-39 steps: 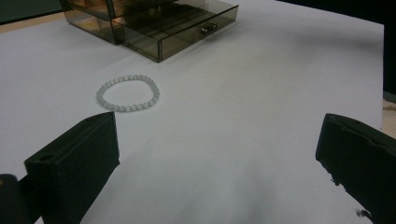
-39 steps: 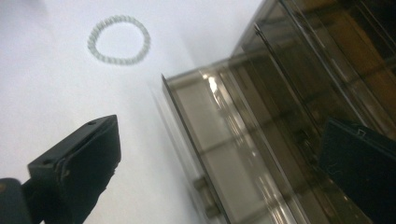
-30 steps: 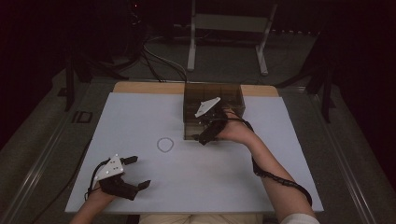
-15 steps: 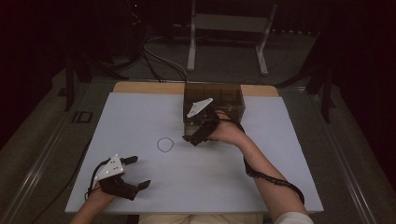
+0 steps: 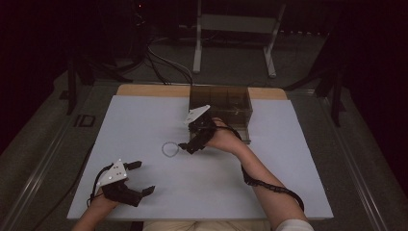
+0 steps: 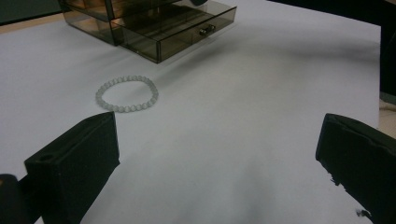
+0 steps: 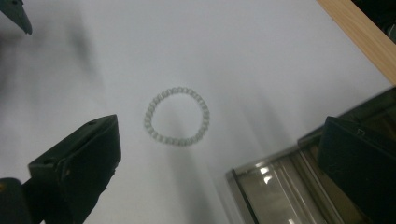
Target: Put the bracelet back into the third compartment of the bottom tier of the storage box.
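A pale beaded bracelet (image 5: 169,148) lies flat on the white table top (image 5: 139,115), left of centre. My right gripper (image 5: 187,147) hangs just to its right, tilted down over it, jaws wide apart with nothing between them. In the right gripper view the bracelet (image 7: 177,116) sits ahead between the open right gripper (image 7: 219,158) jaws. My left gripper (image 5: 142,178) rests open near the front left edge. From the left gripper view, the bracelet (image 6: 127,94) lies beyond the open left gripper (image 6: 219,158).
A smoky clear drawer box (image 5: 221,103) stands at the back middle; its lower drawer (image 6: 187,32) is pulled out toward the table's centre. Its corner (image 7: 299,186) is close to my right jaw. A wooden table edge (image 5: 154,90) runs along the back.
My right gripper has moved left and nearer, away from the box front to beside the bracelet. The left gripper and the bracelet have stayed put.
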Demonstrator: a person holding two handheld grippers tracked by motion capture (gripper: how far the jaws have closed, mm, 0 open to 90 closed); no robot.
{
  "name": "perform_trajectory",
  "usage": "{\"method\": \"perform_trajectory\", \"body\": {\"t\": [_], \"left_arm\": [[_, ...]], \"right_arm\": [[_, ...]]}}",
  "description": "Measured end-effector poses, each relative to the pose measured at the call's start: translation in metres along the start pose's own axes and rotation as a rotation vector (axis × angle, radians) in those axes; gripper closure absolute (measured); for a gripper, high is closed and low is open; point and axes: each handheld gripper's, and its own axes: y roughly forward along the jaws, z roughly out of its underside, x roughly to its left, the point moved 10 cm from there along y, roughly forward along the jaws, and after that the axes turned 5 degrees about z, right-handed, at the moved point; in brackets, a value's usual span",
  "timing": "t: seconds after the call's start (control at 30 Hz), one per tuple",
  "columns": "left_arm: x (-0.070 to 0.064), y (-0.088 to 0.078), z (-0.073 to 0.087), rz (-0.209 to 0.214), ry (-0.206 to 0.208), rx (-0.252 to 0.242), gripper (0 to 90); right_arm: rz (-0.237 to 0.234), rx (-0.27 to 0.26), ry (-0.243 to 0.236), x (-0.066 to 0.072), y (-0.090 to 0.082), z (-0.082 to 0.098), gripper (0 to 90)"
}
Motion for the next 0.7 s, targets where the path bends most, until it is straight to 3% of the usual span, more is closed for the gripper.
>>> {"method": "perform_trajectory", "body": {"t": [0.53, 0.7], "left_arm": [[0.0, -0.002, 0.0, -0.001, 0.0, -0.004, 0.9], [-0.001, -0.002, 0.0, -0.002, 0.001, -0.006, 0.9]], "right_arm": [[0.009, -0.007, 0.018, 0.015, 0.029, -0.01, 0.0], [0.002, 0.004, 0.036, 0.027, 0.042, -0.014, 0.0]]}}
